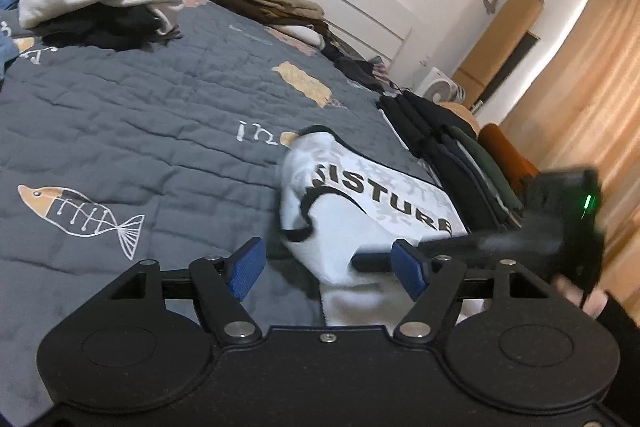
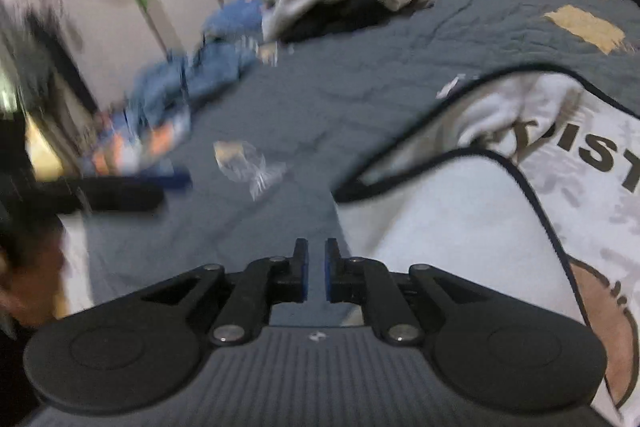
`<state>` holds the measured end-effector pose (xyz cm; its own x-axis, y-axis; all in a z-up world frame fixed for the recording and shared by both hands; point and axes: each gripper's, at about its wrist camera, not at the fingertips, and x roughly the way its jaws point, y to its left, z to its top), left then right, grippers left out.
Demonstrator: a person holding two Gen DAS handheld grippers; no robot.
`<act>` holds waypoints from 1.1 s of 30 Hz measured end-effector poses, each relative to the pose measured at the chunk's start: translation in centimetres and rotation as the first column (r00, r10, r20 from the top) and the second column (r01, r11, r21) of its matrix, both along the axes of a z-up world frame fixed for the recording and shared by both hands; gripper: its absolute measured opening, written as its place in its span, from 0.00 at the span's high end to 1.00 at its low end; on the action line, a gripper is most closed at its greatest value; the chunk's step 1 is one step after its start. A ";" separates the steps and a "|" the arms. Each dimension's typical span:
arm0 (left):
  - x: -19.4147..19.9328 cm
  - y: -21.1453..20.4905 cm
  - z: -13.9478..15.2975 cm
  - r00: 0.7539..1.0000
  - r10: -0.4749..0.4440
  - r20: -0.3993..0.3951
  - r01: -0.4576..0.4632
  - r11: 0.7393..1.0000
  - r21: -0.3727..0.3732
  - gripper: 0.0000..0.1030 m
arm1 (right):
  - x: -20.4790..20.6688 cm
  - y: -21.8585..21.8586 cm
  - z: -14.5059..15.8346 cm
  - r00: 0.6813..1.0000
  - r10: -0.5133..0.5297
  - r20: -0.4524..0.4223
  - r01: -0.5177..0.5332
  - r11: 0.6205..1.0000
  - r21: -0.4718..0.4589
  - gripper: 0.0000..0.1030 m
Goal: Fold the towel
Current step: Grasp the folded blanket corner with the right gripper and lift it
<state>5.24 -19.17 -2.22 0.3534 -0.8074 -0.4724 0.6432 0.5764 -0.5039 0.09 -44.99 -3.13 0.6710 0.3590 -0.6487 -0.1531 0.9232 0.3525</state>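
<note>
Left gripper [image 1: 325, 269] gapes wide over the white towel [image 1: 344, 227] on the grey quilt [image 1: 140, 115], right gripper [image 2: 316, 267] nearly closed, apparently empty amid blur; each should pinch a hem corner squarely before folding.

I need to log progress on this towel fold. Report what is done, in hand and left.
Done: the white towel with black trim already has one flap turned over on the grey quilt.
In hand: nothing. The left gripper is open above the towel's near edge; the right gripper is nearly closed and empty.
Left: the towel is loose and rumpled, so flattening and further folds remain.
</note>
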 end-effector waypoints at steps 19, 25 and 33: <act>0.1 -0.1 -0.5 1.000 -0.012 -0.018 0.012 1.000 0.011 0.33 | 6.8 -6.0 -3.7 0.988 -0.154 -0.013 0.147 0.963 -0.227 0.58; 0.1 -0.2 -0.6 1.000 -0.016 -0.021 0.016 1.000 0.015 0.33 | 6.0 -7.0 -3.6 0.976 -0.219 -0.003 0.215 0.961 -0.174 0.87; 0.0 -0.3 -0.7 1.000 -0.017 -0.025 0.018 1.000 0.021 0.33 | 2.4 -12.0 0.6 0.905 -0.397 0.156 0.416 0.901 -0.119 0.93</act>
